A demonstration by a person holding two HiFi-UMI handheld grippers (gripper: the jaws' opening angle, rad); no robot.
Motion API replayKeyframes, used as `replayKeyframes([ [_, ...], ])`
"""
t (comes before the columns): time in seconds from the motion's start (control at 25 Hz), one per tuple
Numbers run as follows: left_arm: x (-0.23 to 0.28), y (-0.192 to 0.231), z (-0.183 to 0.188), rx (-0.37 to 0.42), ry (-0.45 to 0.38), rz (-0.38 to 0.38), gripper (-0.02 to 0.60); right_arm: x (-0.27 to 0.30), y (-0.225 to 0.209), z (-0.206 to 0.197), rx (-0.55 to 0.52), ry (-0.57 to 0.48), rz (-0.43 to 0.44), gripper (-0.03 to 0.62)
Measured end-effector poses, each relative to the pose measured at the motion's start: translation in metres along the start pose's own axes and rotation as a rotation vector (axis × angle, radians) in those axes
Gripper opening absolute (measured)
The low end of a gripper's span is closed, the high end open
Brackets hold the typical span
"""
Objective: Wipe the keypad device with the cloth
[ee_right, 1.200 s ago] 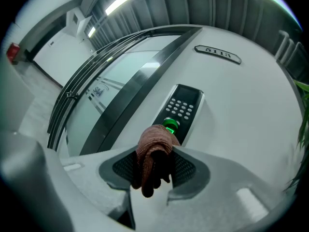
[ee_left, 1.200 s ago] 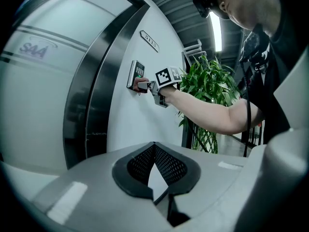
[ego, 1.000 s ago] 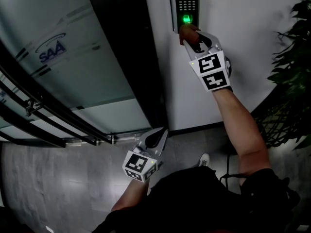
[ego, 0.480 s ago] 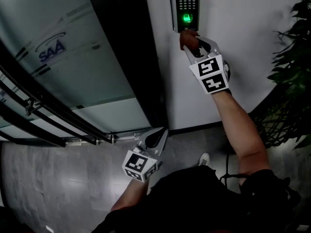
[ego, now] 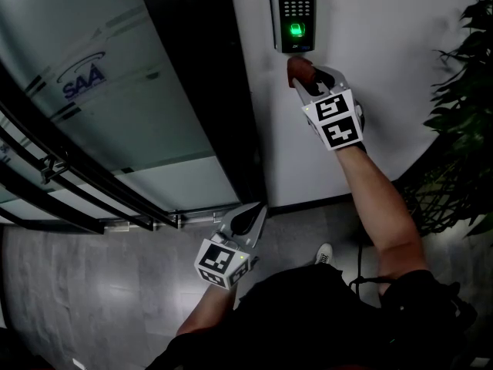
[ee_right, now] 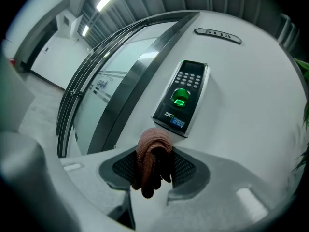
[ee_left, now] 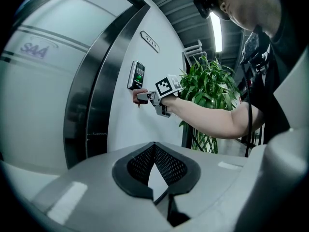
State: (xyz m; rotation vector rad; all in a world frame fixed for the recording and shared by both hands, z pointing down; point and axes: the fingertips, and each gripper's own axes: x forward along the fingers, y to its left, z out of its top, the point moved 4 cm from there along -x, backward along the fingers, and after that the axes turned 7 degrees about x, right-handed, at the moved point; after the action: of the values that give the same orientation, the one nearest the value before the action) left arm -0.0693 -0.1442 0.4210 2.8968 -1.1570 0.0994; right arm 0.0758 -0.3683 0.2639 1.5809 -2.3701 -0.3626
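Observation:
A black keypad device (ego: 293, 12) with number keys and a glowing green sensor is fixed to the white wall; it also shows in the right gripper view (ee_right: 182, 97) and far off in the left gripper view (ee_left: 137, 75). My right gripper (ego: 302, 74) is shut on a reddish-brown cloth (ee_right: 150, 159), held just below the device and apart from it. The cloth (ego: 298, 68) bunches out past the jaws. My left gripper (ego: 248, 220) hangs low near the floor, shut with nothing in it.
A frosted glass door (ego: 115, 83) with a dark metal frame (ego: 204, 91) stands left of the device. A green potted plant (ego: 462, 114) fills the right side. Grey floor tiles (ego: 92, 299) lie below, with a shoe (ego: 324, 252) on them.
My right gripper has slid down with the cloth, from over the green sensor to just under the device. The left gripper has not moved.

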Motion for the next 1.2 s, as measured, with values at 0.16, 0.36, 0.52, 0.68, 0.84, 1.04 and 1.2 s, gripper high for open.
replayKeyframes([
  [0.16, 0.000, 0.001, 0.000, -0.002, 0.001, 0.003, 0.015, -0.009, 0.002, 0.005, 0.009, -0.028, 0.007, 0.147],
  [0.36, -0.001, 0.005, -0.002, -0.003, 0.005, 0.009, 0.015, -0.032, 0.002, 0.035, -0.006, -0.129, -0.008, 0.147],
  [0.52, -0.001, 0.006, -0.002, -0.007, 0.000, 0.006, 0.015, -0.044, -0.011, 0.075, -0.025, -0.219, -0.037, 0.147],
  [0.68, 0.000, 0.005, -0.002, -0.004, 0.006, 0.010, 0.015, -0.048, -0.030, 0.117, -0.059, -0.287, -0.074, 0.147],
  [0.84, -0.002, 0.009, -0.003, -0.008, 0.007, 0.021, 0.015, -0.045, -0.044, 0.153, -0.090, -0.324, -0.105, 0.147],
  [1.04, -0.003, 0.011, -0.002, -0.012, 0.001, 0.027, 0.015, -0.031, -0.055, 0.176, -0.102, -0.326, -0.132, 0.147],
  [1.2, -0.003, 0.009, -0.004, -0.012, 0.002, 0.026, 0.015, -0.019, -0.061, 0.179, -0.106, -0.313, -0.140, 0.147],
])
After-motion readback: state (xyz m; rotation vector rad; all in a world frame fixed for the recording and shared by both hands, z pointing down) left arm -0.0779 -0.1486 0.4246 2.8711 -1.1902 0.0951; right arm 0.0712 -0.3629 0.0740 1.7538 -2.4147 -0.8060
